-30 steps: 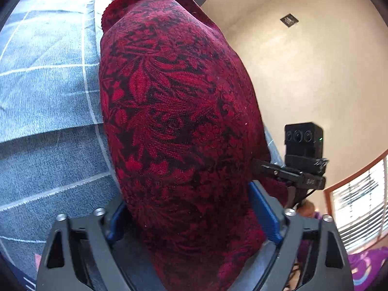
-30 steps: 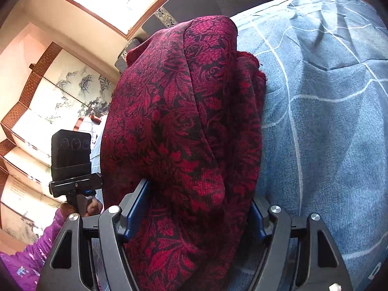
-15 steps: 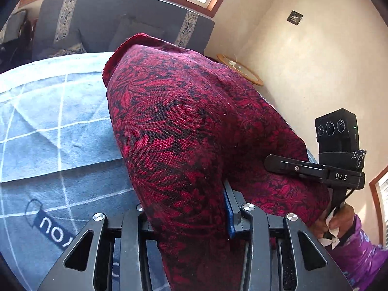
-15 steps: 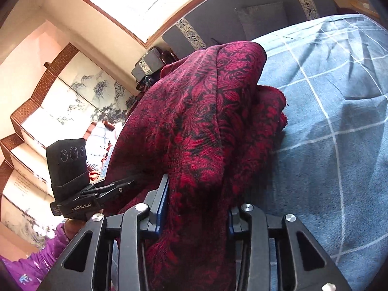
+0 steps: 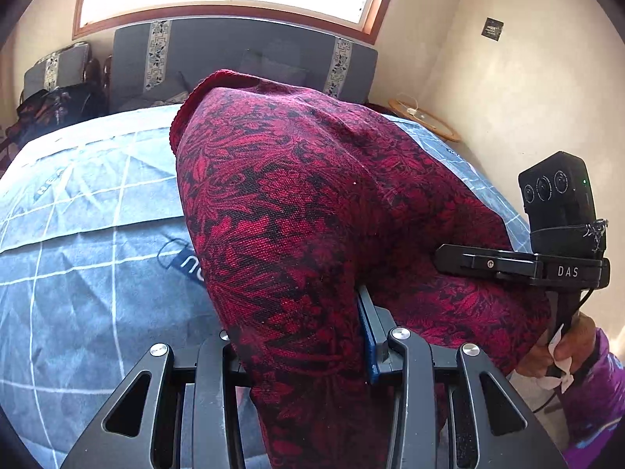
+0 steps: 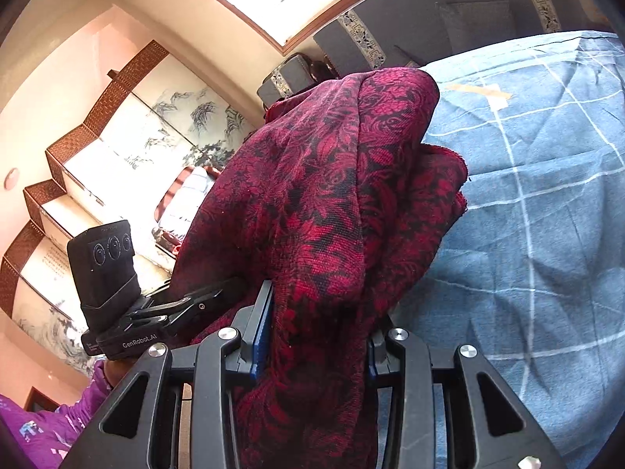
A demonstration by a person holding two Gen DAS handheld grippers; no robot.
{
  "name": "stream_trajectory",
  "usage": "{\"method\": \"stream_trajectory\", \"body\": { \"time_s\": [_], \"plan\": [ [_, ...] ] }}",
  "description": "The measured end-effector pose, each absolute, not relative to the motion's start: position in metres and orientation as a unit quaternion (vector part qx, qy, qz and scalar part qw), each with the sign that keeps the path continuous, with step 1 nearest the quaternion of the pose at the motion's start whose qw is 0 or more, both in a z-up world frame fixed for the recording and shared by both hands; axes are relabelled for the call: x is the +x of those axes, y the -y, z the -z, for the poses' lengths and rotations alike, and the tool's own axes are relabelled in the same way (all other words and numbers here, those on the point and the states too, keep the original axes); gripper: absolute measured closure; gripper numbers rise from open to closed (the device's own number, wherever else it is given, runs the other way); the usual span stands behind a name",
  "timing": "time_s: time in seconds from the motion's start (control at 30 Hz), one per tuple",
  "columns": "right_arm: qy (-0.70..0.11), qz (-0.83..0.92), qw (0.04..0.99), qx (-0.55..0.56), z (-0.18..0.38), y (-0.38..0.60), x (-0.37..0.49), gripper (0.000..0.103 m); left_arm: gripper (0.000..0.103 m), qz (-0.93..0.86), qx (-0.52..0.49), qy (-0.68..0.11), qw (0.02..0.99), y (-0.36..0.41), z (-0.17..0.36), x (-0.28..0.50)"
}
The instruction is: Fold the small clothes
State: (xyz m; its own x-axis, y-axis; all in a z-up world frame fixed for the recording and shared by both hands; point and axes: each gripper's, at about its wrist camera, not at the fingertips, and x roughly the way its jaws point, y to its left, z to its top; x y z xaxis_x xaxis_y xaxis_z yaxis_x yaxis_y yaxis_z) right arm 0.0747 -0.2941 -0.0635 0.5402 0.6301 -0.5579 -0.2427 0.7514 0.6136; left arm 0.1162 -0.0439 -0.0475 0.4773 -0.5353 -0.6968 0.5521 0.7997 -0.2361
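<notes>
1. Looking along the left gripper [image 5: 304, 351] in the left wrist view, its jaws are clamped on the red patterned garment [image 5: 297, 211], which drapes up and over the fingers and hides most of them; one blue pad [image 5: 367, 336] shows at the cloth's right side. The garment hangs above the blue checked bedspread [image 5: 86, 273], its ribbed hem at the top of the drape. Off to the right, the right gripper [image 5: 449, 260] bites into the same cloth, with the person's right hand [image 5: 562, 348] on its handle.

2. In the right wrist view, the right gripper [image 6: 316, 336] is likewise closed on a thick bunch of the garment [image 6: 332, 203], which falls in several layers between its blue pads [image 6: 261, 324]. The cloth is lifted; whether its far fold touches the bedspread [image 6: 539, 203] I cannot tell. The left gripper [image 6: 230, 287] grips the fabric at the left.

3. Handling judgement: the weave looks soft, fairly thick and limp, light enough to lift easily and not slippery. It will sag wherever unsupported, so holds at two corners or along one edge, kept apart and taut, should give a cleaner fold than these mid-cloth bunches.
</notes>
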Motion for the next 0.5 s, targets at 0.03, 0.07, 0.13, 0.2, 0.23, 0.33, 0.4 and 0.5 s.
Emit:
{"method": "stream_trajectory", "body": {
  "time_s": [0.03,0.07,0.13,0.2,0.23,0.33,0.4,0.5],
  "plan": [
    [-0.406,-0.260,0.843,0.238,0.064,0.288,0.075,0.068,0.065,0.312,0.014,-0.399,0.862,0.042,0.047,0.111],
    [-0.407,-0.262,0.842,0.239,0.065,0.284,0.074,0.068,0.065,0.308,0.017,-0.398,0.864,0.039,0.048,0.106],
    [-0.412,-0.264,0.840,0.235,0.069,0.276,0.073,0.068,0.065,0.301,0.019,-0.397,0.867,0.033,0.051,0.097],
    [-0.416,-0.263,0.839,0.234,0.072,0.272,0.070,0.068,0.065,0.296,0.022,-0.396,0.869,0.025,0.054,0.087],
    [-0.417,-0.263,0.838,0.234,0.075,0.270,0.068,0.068,0.065,0.295,0.023,-0.396,0.869,0.022,0.056,0.084],
    [-0.423,-0.260,0.838,0.228,0.082,0.262,0.062,0.068,0.065,0.289,0.025,-0.395,0.872,0.010,0.065,0.072],
    [-0.425,-0.256,0.840,0.221,0.084,0.257,0.060,0.068,0.065,0.286,0.026,-0.394,0.873,0.004,0.069,0.066],
    [-0.426,-0.253,0.843,0.211,0.084,0.248,0.059,0.068,0.065,0.283,0.027,-0.391,0.875,0.001,0.074,0.062]
  ]
}}
